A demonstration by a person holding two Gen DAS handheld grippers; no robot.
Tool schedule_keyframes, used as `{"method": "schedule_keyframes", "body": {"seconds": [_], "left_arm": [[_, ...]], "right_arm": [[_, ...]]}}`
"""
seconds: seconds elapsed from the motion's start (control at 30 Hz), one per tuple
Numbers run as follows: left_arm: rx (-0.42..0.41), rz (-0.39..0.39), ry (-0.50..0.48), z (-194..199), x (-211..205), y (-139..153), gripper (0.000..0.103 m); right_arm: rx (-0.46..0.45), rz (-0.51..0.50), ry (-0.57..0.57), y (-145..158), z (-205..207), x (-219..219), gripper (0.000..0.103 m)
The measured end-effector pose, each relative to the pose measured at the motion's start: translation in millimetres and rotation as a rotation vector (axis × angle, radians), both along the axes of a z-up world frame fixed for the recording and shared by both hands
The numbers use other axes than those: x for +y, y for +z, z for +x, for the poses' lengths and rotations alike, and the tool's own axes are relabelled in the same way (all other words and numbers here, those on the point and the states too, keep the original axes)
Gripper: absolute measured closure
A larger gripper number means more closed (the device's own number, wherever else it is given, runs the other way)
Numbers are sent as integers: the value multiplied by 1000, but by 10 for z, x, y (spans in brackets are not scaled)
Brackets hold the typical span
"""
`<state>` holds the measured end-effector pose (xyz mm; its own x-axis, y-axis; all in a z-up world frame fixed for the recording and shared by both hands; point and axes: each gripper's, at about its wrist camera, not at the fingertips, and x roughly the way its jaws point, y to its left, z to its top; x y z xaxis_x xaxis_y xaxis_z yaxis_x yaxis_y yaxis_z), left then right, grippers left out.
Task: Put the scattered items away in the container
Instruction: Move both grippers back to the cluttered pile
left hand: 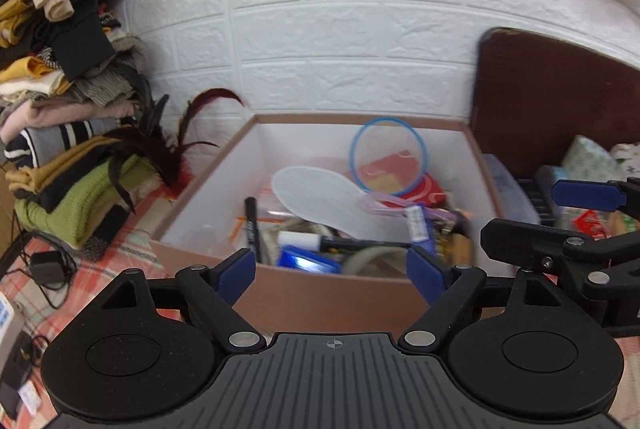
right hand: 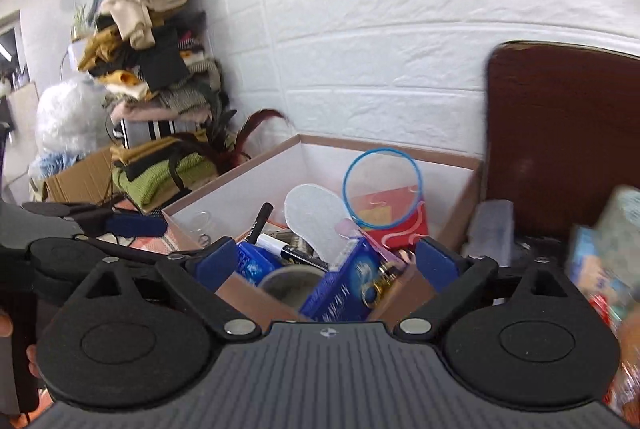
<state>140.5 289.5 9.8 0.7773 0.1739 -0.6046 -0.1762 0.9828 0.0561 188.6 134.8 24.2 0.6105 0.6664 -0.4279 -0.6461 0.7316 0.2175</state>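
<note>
Left gripper (left hand: 332,271): jaws spread wide, nothing between them. Right gripper (right hand: 327,261): jaws likewise wide apart, empty. Both hover at the near rim of the box (left hand: 320,295), which sits just ahead of and below the jaws on a plaid cloth (left hand: 132,249).

Box contents, ahead of the left jaws: white insole (left hand: 320,197) lying tilted, blue ring (left hand: 389,156) leaning against the far wall, red packet (left hand: 400,181) behind it, black marker (left hand: 251,229) left of centre. Blue carton (right hand: 348,281) directly between the right jaws. Folded clothes stack (left hand: 60,69) far left of the jaws. Motion blur on right-side items.
</note>
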Motion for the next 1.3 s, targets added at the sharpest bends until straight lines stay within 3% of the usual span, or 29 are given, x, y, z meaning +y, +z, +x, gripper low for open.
{"method": "schedule_keyframes", "body": {"seconds": [0.27,0.47,0.63,0.8,1.0,1.3], "left_arm": [[14,0,-107,-421,-803,-239,9],[82,-42,-213,-487,-1424,-498,9],[112,-75,-318,-318,-2023,-576,9],[110,-59,-371,-106,-2496,-577,9],[147,-142,-421,198,-2821,-604,9],[177,-205,-494,767,-3291,-756,21]], "right_arm": [[-25,10,-97,-188,-580,-841,1],[-16,-17,-171,-381,-874,-1455,1],[-29,-35,-238,-446,-945,-2023,1],[-106,-146,-362,-488,-880,-2650,1],[-64,-162,-465,-634,-569,-3264,1],[72,43,-483,-830,-15,-3610,3]]}}
